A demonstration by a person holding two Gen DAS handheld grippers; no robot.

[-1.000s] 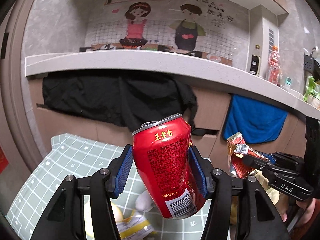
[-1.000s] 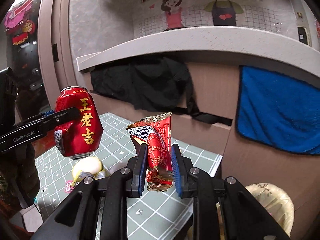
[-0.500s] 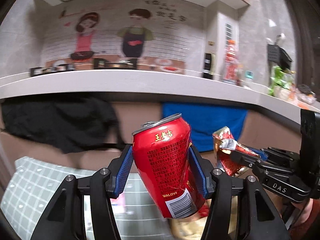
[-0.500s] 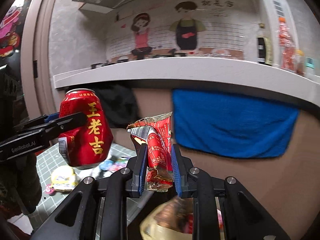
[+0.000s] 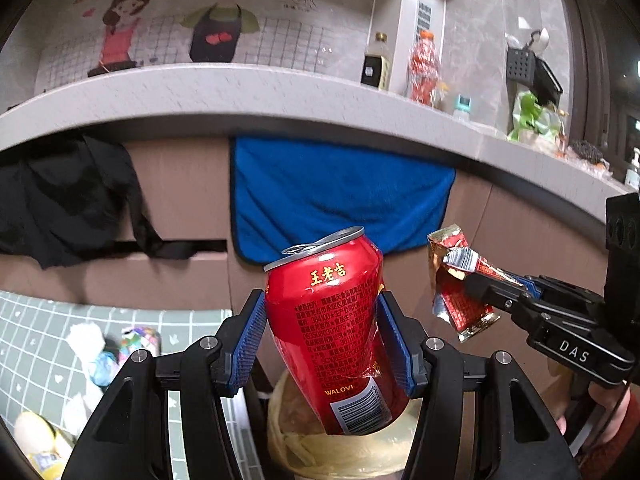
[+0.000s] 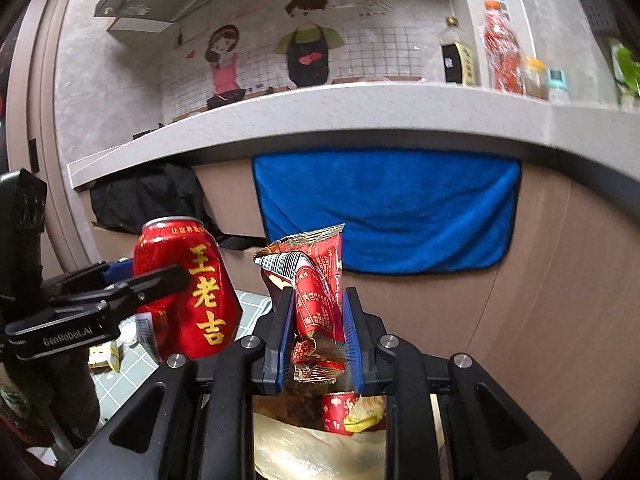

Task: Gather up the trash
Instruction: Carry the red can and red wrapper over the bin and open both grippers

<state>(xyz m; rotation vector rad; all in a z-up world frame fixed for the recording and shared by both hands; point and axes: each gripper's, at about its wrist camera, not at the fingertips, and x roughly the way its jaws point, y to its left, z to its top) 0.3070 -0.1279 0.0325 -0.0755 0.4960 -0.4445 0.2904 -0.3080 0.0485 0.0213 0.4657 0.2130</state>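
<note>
My left gripper (image 5: 324,334) is shut on a dented red drink can (image 5: 332,328), held upright above a bin lined with a yellowish bag (image 5: 352,456). The can also shows in the right wrist view (image 6: 188,292). My right gripper (image 6: 318,332) is shut on a crumpled red snack wrapper (image 6: 316,296), held above the same bin (image 6: 320,448), which holds a red cup and other trash. In the left wrist view the wrapper (image 5: 456,284) hangs to the right of the can.
A green checked mat (image 5: 36,344) at lower left carries several loose bits of trash (image 5: 100,356). A blue towel (image 5: 336,196) and a black cloth (image 5: 60,196) hang on the cabinet front under a grey counter (image 5: 240,92) with bottles.
Both grippers have swung right, away from the mat, with the can and the wrapper still held. The blue towel and the bin are now straight ahead and below.
</note>
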